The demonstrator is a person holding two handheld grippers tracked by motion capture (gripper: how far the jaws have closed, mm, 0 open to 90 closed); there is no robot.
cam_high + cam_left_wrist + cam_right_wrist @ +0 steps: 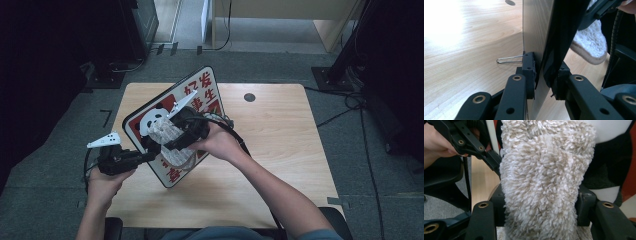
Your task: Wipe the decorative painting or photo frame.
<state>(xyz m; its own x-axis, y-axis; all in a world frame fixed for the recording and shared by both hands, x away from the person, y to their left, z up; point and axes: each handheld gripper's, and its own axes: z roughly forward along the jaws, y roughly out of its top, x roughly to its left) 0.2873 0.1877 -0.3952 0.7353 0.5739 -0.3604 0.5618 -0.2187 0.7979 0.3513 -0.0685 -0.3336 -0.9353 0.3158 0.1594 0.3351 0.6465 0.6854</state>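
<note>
A sign board (200, 90) with a panda picture and red characters stands tilted on edge over the wooden table (280, 150). My left gripper (150, 156) is shut on the board's lower left edge; the left gripper view has its jaws pinching the thin board (536, 30) from both sides. My right gripper (170, 137) is shut on a fluffy cream cloth (167, 132) pressed against the board's printed face. In the right gripper view the cloth (541, 177) bulges between the jaws, with the panda print (609, 165) behind it and the left gripper (474, 145) at upper left.
A thin wire loop (509, 60) sticks out behind the board near the table top. A round cable hole (249, 97) sits at the table's far side. Cables (350, 105) trail on the grey floor to the right. Dark equipment stands at both sides.
</note>
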